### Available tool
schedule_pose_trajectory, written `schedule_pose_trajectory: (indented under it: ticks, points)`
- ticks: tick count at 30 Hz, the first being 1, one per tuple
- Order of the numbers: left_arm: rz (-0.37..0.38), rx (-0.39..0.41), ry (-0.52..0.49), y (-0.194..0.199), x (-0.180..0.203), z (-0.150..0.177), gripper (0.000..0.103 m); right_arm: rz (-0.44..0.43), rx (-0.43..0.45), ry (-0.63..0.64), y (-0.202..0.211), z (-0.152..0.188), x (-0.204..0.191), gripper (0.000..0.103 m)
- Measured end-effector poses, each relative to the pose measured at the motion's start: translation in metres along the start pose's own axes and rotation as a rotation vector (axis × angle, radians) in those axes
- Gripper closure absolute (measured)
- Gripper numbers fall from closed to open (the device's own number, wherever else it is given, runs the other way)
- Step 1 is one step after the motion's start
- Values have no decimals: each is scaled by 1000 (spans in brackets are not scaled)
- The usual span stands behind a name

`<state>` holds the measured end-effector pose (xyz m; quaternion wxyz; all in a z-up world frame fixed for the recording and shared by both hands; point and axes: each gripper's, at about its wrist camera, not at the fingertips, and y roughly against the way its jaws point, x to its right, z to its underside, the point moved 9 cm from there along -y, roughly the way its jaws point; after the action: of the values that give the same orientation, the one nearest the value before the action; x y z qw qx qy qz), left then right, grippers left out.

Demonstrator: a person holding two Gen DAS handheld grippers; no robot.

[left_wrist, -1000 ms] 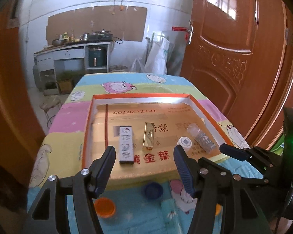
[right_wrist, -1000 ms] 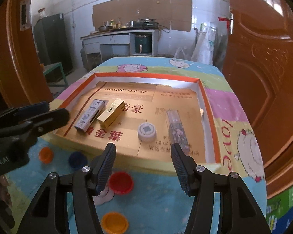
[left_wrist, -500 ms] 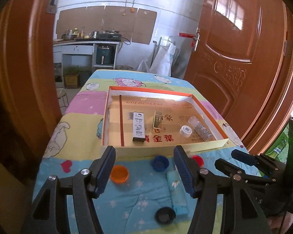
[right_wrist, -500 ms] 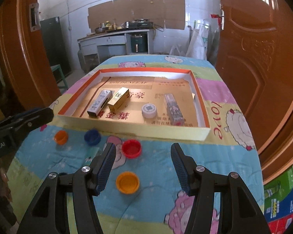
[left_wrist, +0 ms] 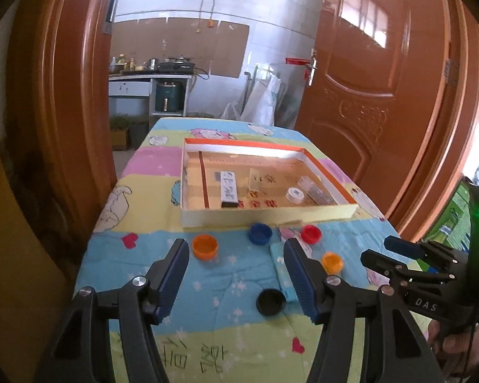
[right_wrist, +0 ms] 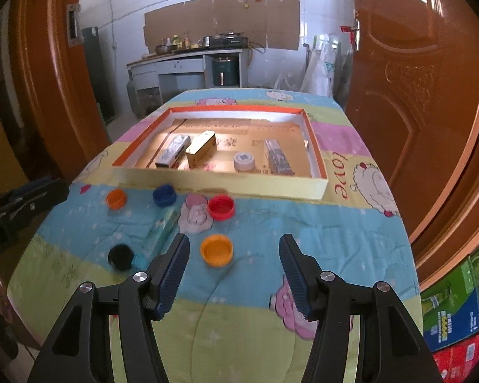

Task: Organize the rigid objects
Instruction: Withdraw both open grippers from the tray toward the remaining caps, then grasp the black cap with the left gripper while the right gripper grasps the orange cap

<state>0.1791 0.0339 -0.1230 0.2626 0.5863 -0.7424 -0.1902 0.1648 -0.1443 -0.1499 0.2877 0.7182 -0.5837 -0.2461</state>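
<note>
An orange-rimmed shallow box (left_wrist: 268,217) (right_wrist: 220,182) sits mid-table holding a white patterned box (left_wrist: 229,189), a gold box (right_wrist: 201,147), a white round lid (right_wrist: 243,161) and a clear glittery case (right_wrist: 278,157). Loose on the quilt in front lie bottle caps: orange (left_wrist: 204,246), blue (left_wrist: 260,233), red (left_wrist: 311,233), a second orange (right_wrist: 216,249) and black (left_wrist: 270,302), plus a teal tube (right_wrist: 159,233). My left gripper (left_wrist: 236,279) is open and empty above the caps. My right gripper (right_wrist: 234,273) is open and empty, just behind the second orange cap.
The table wears a pastel cartoon quilt (right_wrist: 351,223). Wooden doors (left_wrist: 383,95) stand at both sides. A kitchen counter (right_wrist: 188,60) is at the back. Coloured cartons (right_wrist: 456,312) sit on the floor at the right.
Both grippers have pulled back from the box toward the table's near end, so the loose caps and tube have come into view. Both stay open and empty.
</note>
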Motion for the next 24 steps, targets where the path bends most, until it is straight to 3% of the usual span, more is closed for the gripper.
schedule_pose_trajectory:
  ticks: [11,18,24]
  points:
    - [-7,-39,-42,-2,14,36,41,-4,-21,-27,5,24,-1,43]
    - [55,-135,-88,-23,30,57,41,-19,-43,-24,-1,30,-5,43]
    - [34,-171,-98,-34,25,65,41,-28,-59,-34,-7,33,-6,43]
